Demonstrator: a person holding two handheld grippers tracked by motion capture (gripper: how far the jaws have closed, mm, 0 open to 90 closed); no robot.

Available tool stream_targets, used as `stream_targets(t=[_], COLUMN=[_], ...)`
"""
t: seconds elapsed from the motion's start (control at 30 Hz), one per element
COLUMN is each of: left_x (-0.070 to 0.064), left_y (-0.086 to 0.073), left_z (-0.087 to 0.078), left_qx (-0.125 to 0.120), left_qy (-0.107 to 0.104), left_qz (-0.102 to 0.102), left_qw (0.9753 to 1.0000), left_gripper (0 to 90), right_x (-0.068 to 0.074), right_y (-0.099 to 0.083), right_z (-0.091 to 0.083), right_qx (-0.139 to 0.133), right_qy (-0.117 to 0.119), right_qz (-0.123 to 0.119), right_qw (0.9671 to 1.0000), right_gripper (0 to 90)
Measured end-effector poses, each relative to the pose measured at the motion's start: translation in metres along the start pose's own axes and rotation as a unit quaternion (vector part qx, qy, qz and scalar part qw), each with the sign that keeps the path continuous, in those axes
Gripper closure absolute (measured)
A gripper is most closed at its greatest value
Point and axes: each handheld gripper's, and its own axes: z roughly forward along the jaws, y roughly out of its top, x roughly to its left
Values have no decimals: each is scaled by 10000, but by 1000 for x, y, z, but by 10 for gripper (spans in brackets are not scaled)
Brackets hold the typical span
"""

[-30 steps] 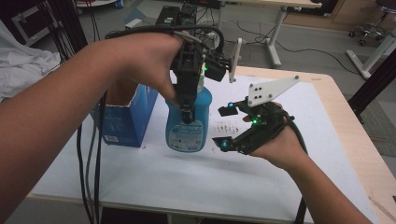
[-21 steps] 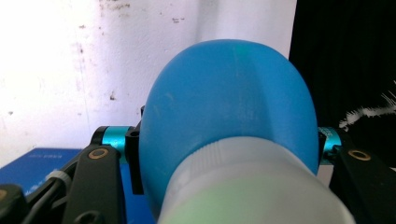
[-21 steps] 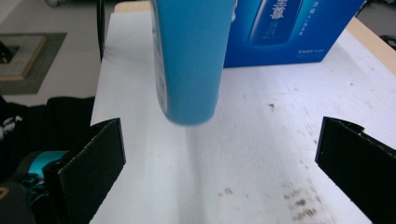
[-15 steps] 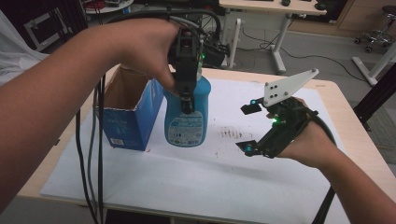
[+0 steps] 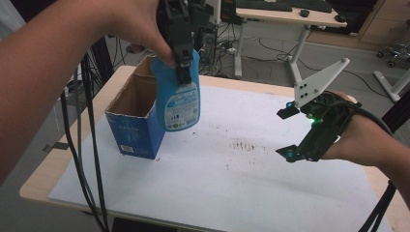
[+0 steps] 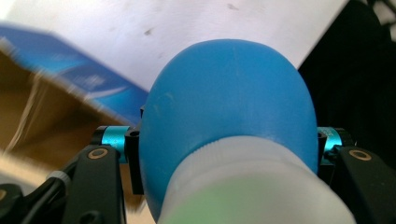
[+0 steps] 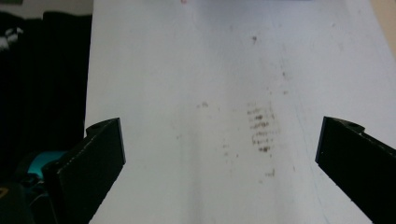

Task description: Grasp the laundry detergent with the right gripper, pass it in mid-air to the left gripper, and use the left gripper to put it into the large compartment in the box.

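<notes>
A blue bottle (image 5: 178, 104) with a white label hangs in the air, bottom down, just right of an open blue cardboard box (image 5: 134, 121). My left gripper (image 5: 181, 58) is shut on its upper part. In the left gripper view the bottle (image 6: 224, 116) bulges between the two jaws, with the box (image 6: 56, 98) below and to the left. My right gripper (image 5: 286, 133) is open over the white table cover, jaws wide apart with nothing between them. The right gripper (image 7: 219, 154) looks down on bare cover with brown stains (image 7: 259, 128).
The white cover (image 5: 232, 188) spreads over a wooden table whose edge (image 5: 43, 174) shows at the left. Black cables (image 5: 89, 145) hang from my left hand down the left side. Another desk (image 5: 290, 19) and office chair legs stand behind the table.
My left gripper has lifted the bottle off the table and carried it left, up beside the box. My right gripper has pulled away to the right.
</notes>
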Motion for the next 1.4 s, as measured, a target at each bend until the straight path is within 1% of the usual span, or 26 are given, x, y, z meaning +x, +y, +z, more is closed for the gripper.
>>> stream_targets(t=[0.03, 0.07, 0.13, 0.2, 0.3, 0.33, 0.37, 0.4, 0.5, 0.53, 0.57, 0.63, 0.67, 0.7, 0.77, 0.9, 1.0, 1.07, 1.1, 1.13, 1.2, 1.23, 1.27, 1.33, 1.37, 1.4], left_x=[3, 7, 15, 21, 33, 36, 36, 43, 51, 51, 55, 61, 61, 65, 69, 76, 82, 83, 86, 86, 90, 92, 93, 96, 96, 99], left_y=[-2, -6, -12, -18, -27, -30, -30, -35, -42, -42, -45, -48, -48, -50, -52, -54, -55, -55, -56, -56, -56, -57, -57, -58, -58, -59], left_z=[-3, -8, -17, -23, -31, -33, -33, -35, -35, -35, -34, -32, -32, -29, -25, -16, -3, -1, 7, 7, 18, 22, 26, 34, 34, 41], left_qx=[-31, -76, -108, -157, -157, -159, -159, -177, -163, -163, -186, -176, -176, -162, -136, -126, -99, -88, -52, -52, -24, 12, 17, 35, 35, 67], left_qy=[21, 76, 135, 181, 256, 292, 292, 363, 464, 464, 526, 571, 571, 620, 643, 622, 540, 525, 482, 482, 437, 409, 388, 354, 354, 314], left_qz=[-120, -303, -618, -952, -1441, -1558, -1558, -1832, -2160, -2160, -2378, -2565, -2565, -2629, -2699, -2745, -2733, -2717, -2659, -2659, -2541, -2515, -2512, -2403, -2403, -2365], left_qw=[9999, 9995, 9979, 9952, 9891, 9872, 9872, 9822, 9752, 9752, 9697, 9647, 9647, 9627, 9607, 9595, 9604, 9609, 9628, 9628, 9662, 9670, 9672, 9701, 9701, 9711], left_gripper=[393, 393, 393, 393, 393, 393, 393, 393, 393, 393, 393, 393, 393, 393, 393, 393, 393, 393, 393, 393, 393, 393, 393, 393, 393, 393], right_x=[-1, -1, -4, -7, -10, -10, -10, -12, -11, -11, -11, -11, -11, -11, -10, -10, -9, -9, -9, -9, -9, -8, -8, -8, -8, -8], right_y=[0, 1, 1, 1, -1, -1, -1, -3, -4, -4, -3, -3, -3, -2, -1, -1, 0, 0, 0, 0, 1, 1, 1, 0, 0, -1], right_z=[-2, -3, -7, -10, -12, -12, -12, -12, -11, -11, -11, -10, -10, -9, -9, -7, -6, -5, -4, -4, -4, -3, -3, -2, -2, -2], right_qx=[89, 151, 236, 266, 298, 311, 311, 318, 392, 402, 419, 420, 420, 422, 437, 459, 489, 494, 501, 501, 525, 527, 534, 524, 524, 540], right_qy=[-7, -17, -9, -35, -43, -42, -42, -47, -49, -52, -50, -64, -64, -56, -85, -97, -97, -101, -101, -101, -95, -99, -100, -106, -106, -115], right_qz=[-19, -2, -43, -40, -35, -25, -25, -48, 6, 3, -2, -7, -7, -17, -32, -34, -32, -24, -24, -24, -35, -28, -28, -29, -29, 2], right_qw=[10000, 9999, 9997, 9996, 9995, 9995, 9995, 9995, 9992, 9992, 9991, 9991, 9991, 9991, 9990, 9989, 9988, 9987, 9987, 9987, 9986, 9986, 9985, 9986, 9986, 9985], right_gripper=[7, 7, 7, 7, 8, 8, 8, 8, 8, 8, 8, 8, 8, 8, 8, 8, 8, 8, 8, 8, 8, 8, 8, 8, 8, 8])
